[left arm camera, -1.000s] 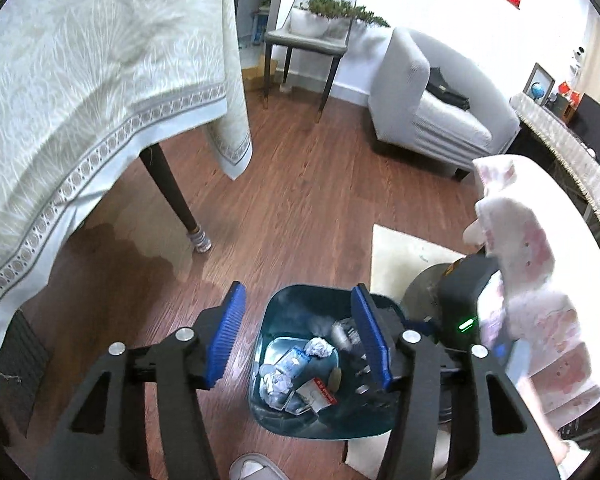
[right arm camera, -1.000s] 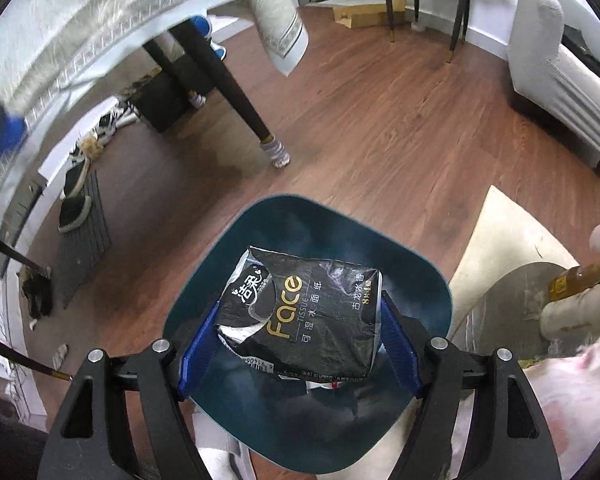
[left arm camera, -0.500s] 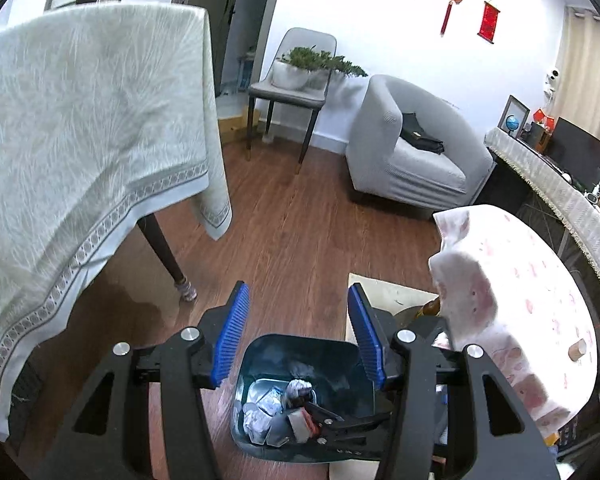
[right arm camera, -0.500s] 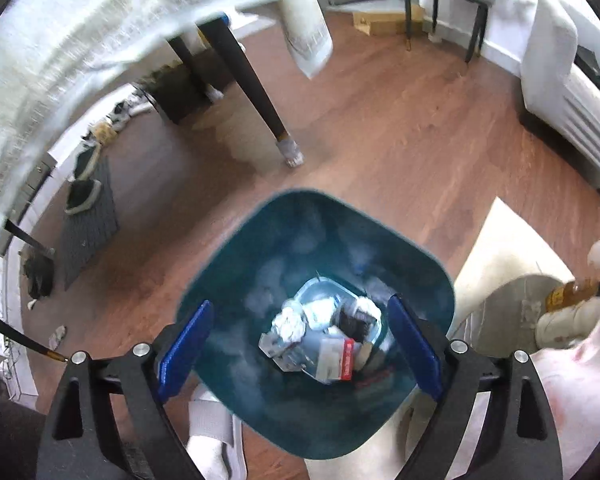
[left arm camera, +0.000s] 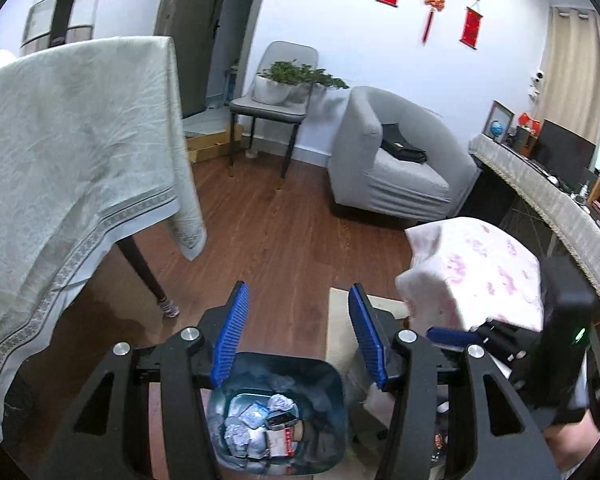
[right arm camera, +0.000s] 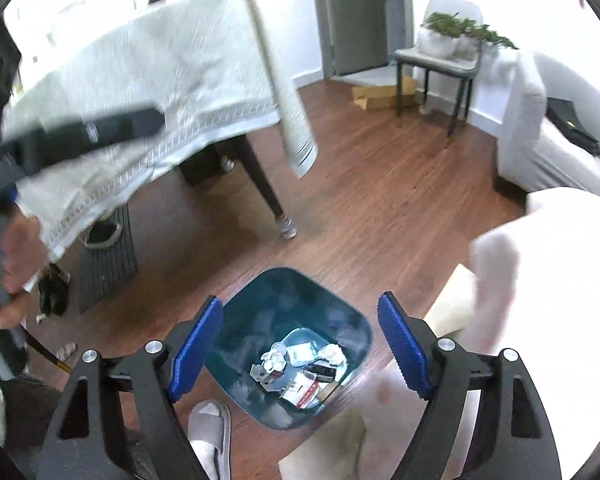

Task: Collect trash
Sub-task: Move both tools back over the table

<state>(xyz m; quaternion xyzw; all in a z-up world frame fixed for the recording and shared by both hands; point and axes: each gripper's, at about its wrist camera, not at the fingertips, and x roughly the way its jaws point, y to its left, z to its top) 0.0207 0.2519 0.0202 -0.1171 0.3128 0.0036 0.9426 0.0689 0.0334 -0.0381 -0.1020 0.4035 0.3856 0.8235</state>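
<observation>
A dark teal trash bin (left arm camera: 332, 384) (right arm camera: 260, 312) stands on the wood floor. It holds crumpled paper, wrappers and a black tissue pack (right arm camera: 322, 372) (left arm camera: 280, 420). My left gripper (left arm camera: 298, 338) is open and empty, raised above the bin. My right gripper (right arm camera: 300, 344) is open and empty, also well above the bin. The right gripper's body shows at the right of the left wrist view (left arm camera: 564, 344). The left gripper's body shows blurred at the left of the right wrist view (right arm camera: 80, 136).
A table with a pale cloth (left arm camera: 60, 168) (right arm camera: 148, 92) stands left of the bin, its dark leg (right arm camera: 270, 196) nearby. A small table with a pink floral cloth (left arm camera: 480, 272) is on the right. A grey armchair (left arm camera: 392, 168), a chair with a plant (left arm camera: 276, 92), a beige mat (left arm camera: 340, 320) and my slippered foot (right arm camera: 210, 436) are around.
My right gripper opened and dropped the black tissue pack into the bin. Both grippers have risen away from the bin, so more of the room shows.
</observation>
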